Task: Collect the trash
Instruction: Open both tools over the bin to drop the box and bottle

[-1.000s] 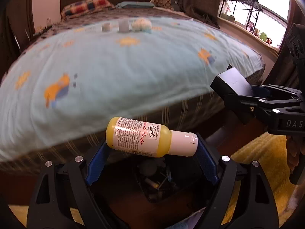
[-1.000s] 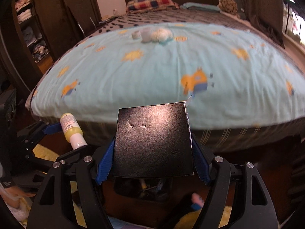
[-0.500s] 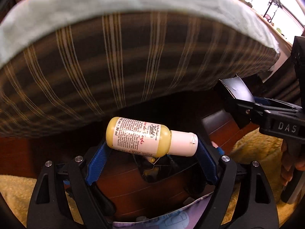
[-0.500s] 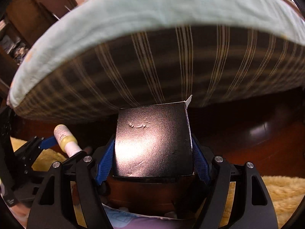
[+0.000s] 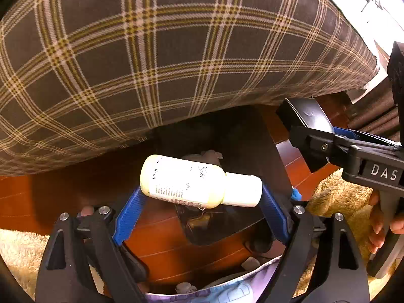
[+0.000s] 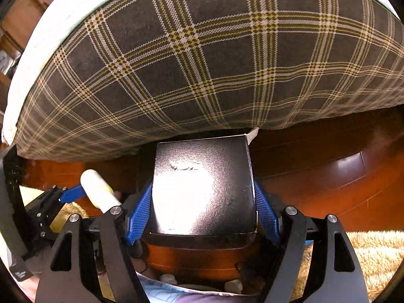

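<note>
the dark bin [image 5: 267,151] on the wooden floor [image 5: 45,197] sits mostly behind the left tool [image 5: 200,197] and its load, so only part of its wall and a slice of its inside show. what lies inside is hard to make out: a pale crumpled lump near the far side and some yellowish and dark scraps lower down. in the right wrist view the bin is almost wholly hidden behind the black box [image 6: 203,189].

the left tool is clamped on a yellow bottle [image 5: 184,180] with a white cap, held lying crosswise between the blue pads, cap toward the right, just above the bin's mouth. the print on its label is blurred.

the right tool [image 6: 202,207] has the black box between its blue pads, which touch the box's sides while the jaws are opening. glare washes out much of the box face.

the plaid side of the bed [image 6: 202,58] fills the upper part of both views. a shaggy yellow rug [image 6: 366,255] is cut off at the edges.
</note>
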`<act>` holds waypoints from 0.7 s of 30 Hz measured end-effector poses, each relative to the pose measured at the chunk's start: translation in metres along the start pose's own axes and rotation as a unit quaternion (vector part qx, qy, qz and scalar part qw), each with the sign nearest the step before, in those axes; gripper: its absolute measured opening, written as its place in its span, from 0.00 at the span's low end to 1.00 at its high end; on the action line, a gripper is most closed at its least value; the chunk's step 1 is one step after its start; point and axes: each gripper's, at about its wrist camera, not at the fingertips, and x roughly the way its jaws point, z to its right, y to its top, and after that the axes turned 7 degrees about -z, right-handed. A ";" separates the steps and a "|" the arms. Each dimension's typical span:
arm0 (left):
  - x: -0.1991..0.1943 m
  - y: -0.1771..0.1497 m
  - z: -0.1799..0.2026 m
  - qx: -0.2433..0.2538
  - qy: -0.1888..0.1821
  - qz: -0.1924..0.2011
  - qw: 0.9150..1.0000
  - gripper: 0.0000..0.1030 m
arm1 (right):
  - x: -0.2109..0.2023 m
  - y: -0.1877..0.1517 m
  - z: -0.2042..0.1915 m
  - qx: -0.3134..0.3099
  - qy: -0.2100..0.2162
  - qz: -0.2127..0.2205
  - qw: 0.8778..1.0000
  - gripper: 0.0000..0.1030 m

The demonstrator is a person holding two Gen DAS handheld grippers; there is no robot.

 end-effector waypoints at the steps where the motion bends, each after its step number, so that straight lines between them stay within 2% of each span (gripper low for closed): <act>1: 0.001 -0.001 0.000 0.000 0.000 -0.003 1.000 0.79 | 0.000 0.000 0.000 0.003 0.002 -0.001 1.000 0.75; 4: 0.006 -0.005 0.005 0.008 0.002 -0.012 1.000 0.78 | 0.001 0.001 0.002 0.007 0.005 -0.001 1.000 0.79; 6: 0.007 -0.005 0.006 0.011 0.003 -0.012 1.000 0.87 | -0.001 0.004 0.003 0.011 0.007 0.000 1.000 0.82; 9: 0.003 -0.006 0.005 0.010 0.001 -0.007 1.000 0.92 | -0.005 0.009 0.008 0.017 0.012 0.005 1.000 0.85; 16: -0.010 -0.007 0.000 0.003 0.000 0.002 1.000 0.92 | -0.028 0.014 0.018 0.027 0.013 0.021 0.999 0.86; 21: -0.045 -0.003 0.000 0.000 0.000 0.025 1.000 0.92 | -0.066 0.014 0.011 0.011 -0.001 0.067 0.998 0.88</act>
